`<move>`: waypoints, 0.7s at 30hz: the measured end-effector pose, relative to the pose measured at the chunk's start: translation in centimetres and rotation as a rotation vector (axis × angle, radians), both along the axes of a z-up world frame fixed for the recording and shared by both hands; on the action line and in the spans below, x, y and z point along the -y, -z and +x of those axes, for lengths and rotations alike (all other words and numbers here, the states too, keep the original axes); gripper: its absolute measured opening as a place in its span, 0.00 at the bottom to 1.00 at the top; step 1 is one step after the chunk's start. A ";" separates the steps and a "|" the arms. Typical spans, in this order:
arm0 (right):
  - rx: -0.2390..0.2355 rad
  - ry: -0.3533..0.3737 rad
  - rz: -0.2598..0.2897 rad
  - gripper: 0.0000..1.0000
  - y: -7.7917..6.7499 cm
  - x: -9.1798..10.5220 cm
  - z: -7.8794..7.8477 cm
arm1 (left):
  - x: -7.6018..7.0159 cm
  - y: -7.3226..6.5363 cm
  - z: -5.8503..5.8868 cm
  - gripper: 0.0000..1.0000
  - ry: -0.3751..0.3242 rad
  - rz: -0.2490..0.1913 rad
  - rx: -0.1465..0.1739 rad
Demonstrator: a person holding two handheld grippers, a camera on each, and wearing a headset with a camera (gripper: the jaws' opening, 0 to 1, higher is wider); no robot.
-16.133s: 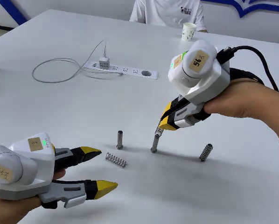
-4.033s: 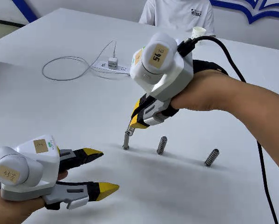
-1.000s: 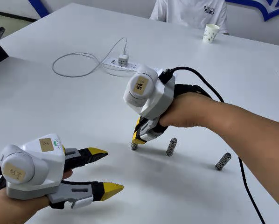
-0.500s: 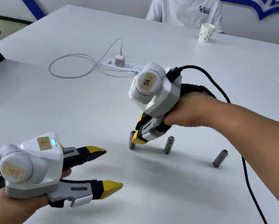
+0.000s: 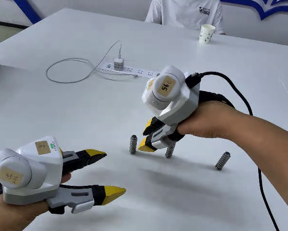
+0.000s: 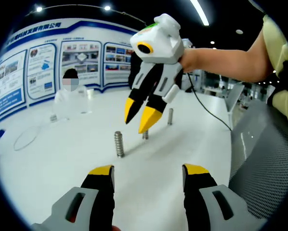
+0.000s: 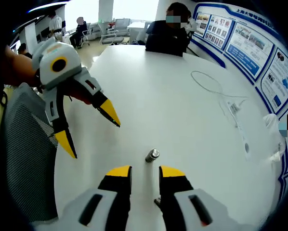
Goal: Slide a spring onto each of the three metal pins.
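Three pins [image 5: 133, 144] on the table [image 5: 62, 110] each carry a spring [image 5: 223, 160]. Right gripper [image 5: 147, 136] hovers near them, jaws slightly apart, empty; left gripper [image 5: 109, 172] gapes wide, empty.

1. Tabletop [image 5: 62, 110]: carries every item below.
2. Left pin [image 5: 133, 145], middle pin [image 5: 169, 152], right pin [image 5: 222, 161]: upright in a row across the near centre, a spring [image 5: 133, 140] on each.
3. Right claw [image 5: 146, 136]: above the tabletop, between left pin and middle pin, partly in front of the middle pin.
4. Left claw [image 5: 108, 172]: near left, well apart from the pins.
5. Power strip [image 5: 129, 72]: behind the pins, with a cable [image 5: 62, 61] looped to its left.
6. Paper cup [image 5: 207, 33]: near the far edge, right of the power strip, with a person [image 5: 185, 12] behind it.
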State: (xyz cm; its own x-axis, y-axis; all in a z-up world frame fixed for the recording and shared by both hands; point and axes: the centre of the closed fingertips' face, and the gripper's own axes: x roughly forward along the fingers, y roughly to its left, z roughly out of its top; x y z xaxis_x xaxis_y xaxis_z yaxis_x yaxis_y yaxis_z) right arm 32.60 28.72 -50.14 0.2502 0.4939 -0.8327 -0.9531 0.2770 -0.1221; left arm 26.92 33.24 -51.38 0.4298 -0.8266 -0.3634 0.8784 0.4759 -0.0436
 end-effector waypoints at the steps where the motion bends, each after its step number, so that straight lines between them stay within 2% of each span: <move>1: 0.000 0.005 0.008 0.23 -0.1 0.1 -0.2 | 0.0 0.0 0.0 0.58 0.000 -0.001 0.000; 11: -0.004 0.058 0.078 0.24 -0.5 1.3 -1.8 | 0.3 -0.2 0.1 0.61 0.001 0.000 0.003; 21: -0.003 0.105 0.113 0.26 -0.4 3.2 -3.6 | 0.4 -0.2 -0.1 0.63 0.000 0.004 0.001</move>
State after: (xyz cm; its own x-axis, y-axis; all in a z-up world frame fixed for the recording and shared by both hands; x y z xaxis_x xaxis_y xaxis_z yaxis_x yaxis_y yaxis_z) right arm 29.02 25.55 -49.76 0.3032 0.5559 -0.7740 -0.9185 0.3867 -0.0820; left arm 26.78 32.85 -51.19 0.4299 -0.8253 -0.3663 0.8785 0.4759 -0.0413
